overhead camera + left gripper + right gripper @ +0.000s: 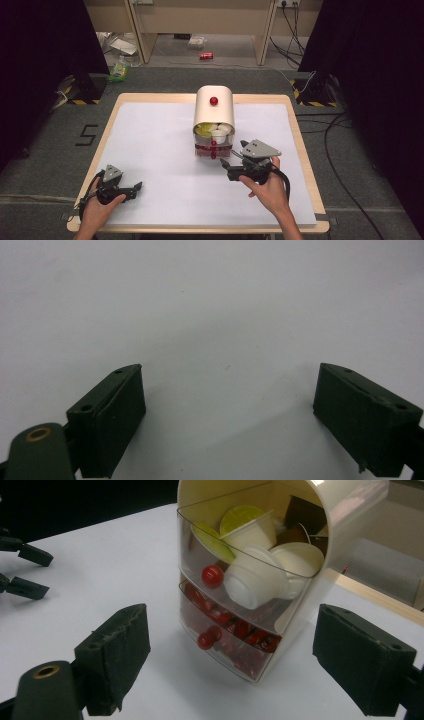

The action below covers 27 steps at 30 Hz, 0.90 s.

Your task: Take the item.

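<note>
cream drawer box point(214, 107), red knobs point(212, 576), white capsules point(255, 582)

One drawer cabinet point(214, 112), two clear drawers point(240, 580), three red knobs point(212, 576), two tongs point(226, 163).

Black figure "5" point(86, 135) marked on the grey floor left of the table, no other legible text

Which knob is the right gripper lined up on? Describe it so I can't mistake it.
On the white table stands a cream drawer box with two clear drawers. The lower drawer's red knob fronts the red-filled drawer, below the upper red knob.
</note>
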### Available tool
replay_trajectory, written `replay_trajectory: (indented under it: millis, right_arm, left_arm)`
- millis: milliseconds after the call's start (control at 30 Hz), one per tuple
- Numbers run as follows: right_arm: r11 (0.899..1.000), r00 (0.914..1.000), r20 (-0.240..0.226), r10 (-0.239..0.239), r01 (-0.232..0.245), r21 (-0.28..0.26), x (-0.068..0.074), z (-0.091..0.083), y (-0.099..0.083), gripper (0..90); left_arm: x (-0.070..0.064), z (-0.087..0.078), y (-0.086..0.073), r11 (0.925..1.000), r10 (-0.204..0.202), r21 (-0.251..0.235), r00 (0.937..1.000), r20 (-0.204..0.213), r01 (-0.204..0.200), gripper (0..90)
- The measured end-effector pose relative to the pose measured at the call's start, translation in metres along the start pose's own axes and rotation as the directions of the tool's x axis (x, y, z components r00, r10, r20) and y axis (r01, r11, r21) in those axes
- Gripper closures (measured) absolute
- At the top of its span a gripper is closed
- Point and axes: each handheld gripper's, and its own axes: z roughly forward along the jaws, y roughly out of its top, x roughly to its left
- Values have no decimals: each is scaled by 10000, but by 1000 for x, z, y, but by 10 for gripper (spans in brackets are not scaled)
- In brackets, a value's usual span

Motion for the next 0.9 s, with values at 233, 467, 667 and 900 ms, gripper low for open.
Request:
replay_trajectory:
  millis: [233, 467, 667, 900]
  right_arm:
    - [9998, 9998, -65, -179, 179, -17, 5, 7, 14, 161]
    - [9996, 9996, -48, -285, 285, 51, 6, 16, 22, 169]
    - [9991, 9991, -107, -421, 422, 100, 7, 26, 29, 172]
    - [9973, 9976, -25, -697, 697, 250, 5, 41, 35, 180]
  left_arm:
    - [0, 0, 0, 10000, -3, -4, 10000, -4, 3, 124]
    - [0, 0, 0, 10000, -15, 4, 10000, 26, 15, 123]
    - [0, 0, 0, 10000, -15, -3, 10000, 35, 15, 124]
    - [0, 0, 0, 10000, -10, 1, 10000, 28, 10, 124]
